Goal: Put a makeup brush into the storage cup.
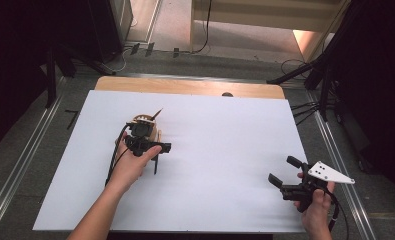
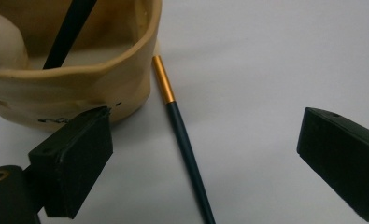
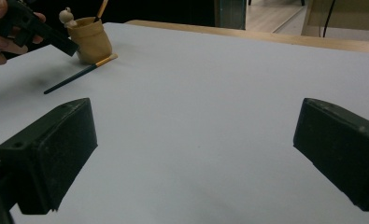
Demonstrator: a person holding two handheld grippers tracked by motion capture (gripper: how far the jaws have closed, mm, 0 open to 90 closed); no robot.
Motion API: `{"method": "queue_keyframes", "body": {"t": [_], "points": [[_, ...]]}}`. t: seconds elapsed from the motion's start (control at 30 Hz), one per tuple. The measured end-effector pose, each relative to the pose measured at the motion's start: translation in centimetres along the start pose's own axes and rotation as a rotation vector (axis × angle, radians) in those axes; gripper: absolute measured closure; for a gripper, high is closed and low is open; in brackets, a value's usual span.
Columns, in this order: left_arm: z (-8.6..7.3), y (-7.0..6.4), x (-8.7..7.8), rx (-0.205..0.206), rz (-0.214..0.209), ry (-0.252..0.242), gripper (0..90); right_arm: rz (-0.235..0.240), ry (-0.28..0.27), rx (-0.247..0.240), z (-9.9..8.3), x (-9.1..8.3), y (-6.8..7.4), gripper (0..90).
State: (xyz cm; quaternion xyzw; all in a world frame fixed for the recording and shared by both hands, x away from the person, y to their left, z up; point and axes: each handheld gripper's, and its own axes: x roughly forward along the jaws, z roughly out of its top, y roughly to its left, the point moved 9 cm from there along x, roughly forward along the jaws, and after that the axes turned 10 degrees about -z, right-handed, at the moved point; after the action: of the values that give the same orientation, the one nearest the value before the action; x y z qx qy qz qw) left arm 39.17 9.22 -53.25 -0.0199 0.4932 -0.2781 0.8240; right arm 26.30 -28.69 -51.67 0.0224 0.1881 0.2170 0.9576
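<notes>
I'm hovering my left claw [image 2: 205,154], jaws wide, over the 1 brush [image 2: 184,140] lying beside the pot [image 2: 79,88] toward the table's far-left corner; I'm centring, lowering squarely. My right claw [image 3: 191,158] is idling wide near the right edge.

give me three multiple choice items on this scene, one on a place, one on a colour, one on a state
1. Where does the loose paintbrush lie?
A. inside the holder
B. on the white table beside the tan brush holder
C. between the right gripper's pads

2. What colour is the band near the loose paintbrush's tip end?
A. gold
B. red
C. silver

3. How does the left gripper stand?
A. shut on the paintbrush
B. shut on the holder
C. open, one pad to each side of the paintbrush

Answers: 1 B, the left gripper view shows it flat on the table next to the holder. 2 A, the band is gold above a dark handle. 3 C, both pads stand apart from the handle.
</notes>
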Motion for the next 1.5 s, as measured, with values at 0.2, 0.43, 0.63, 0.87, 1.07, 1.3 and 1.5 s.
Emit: {"method": "queue_keyframes", "body": {"t": [0.2, 0.43, 0.63, 0.87, 1.07, 1.3, 1.5], "points": [[-0.1, 0.2, 0.3, -0.006, 0.019, 0.043, 6.1, -0.003, -0.002, 0.000, 0.0, 0.0, -0.1, 0.0], [-0.4, 0.7, 0.8, -0.009, 0.036, 0.084, 13.7, -0.001, 0.000, 0.001, 0.0, 0.0, -0.1, 0.0], [-0.9, 1.1, 1.1, 0.010, 0.093, 0.134, 13.9, -0.001, 0.000, -0.001, 0.0, 0.0, 0.0, 0.0], [-1.3, 1.2, 1.2, 0.010, 0.105, 0.196, 17.5, -0.002, 0.000, -0.003, 0.0, 0.1, 0.0, 0.0], [-1.4, 1.4, 1.6, -0.010, 0.091, 0.212, 25.7, 0.000, 0.001, -0.004, 0.0, 0.1, 0.1, 0.0], [-1.2, 1.4, 1.8, -0.033, 0.086, 0.215, 34.5, 0.000, 0.002, -0.008, 0.0, 0.1, 0.1, 0.0], [-1.3, 1.0, 1.8, -0.036, 0.082, 0.240, 41.5, 0.001, 0.003, -0.011, 0.0, 0.2, 0.1, 0.0]]}}
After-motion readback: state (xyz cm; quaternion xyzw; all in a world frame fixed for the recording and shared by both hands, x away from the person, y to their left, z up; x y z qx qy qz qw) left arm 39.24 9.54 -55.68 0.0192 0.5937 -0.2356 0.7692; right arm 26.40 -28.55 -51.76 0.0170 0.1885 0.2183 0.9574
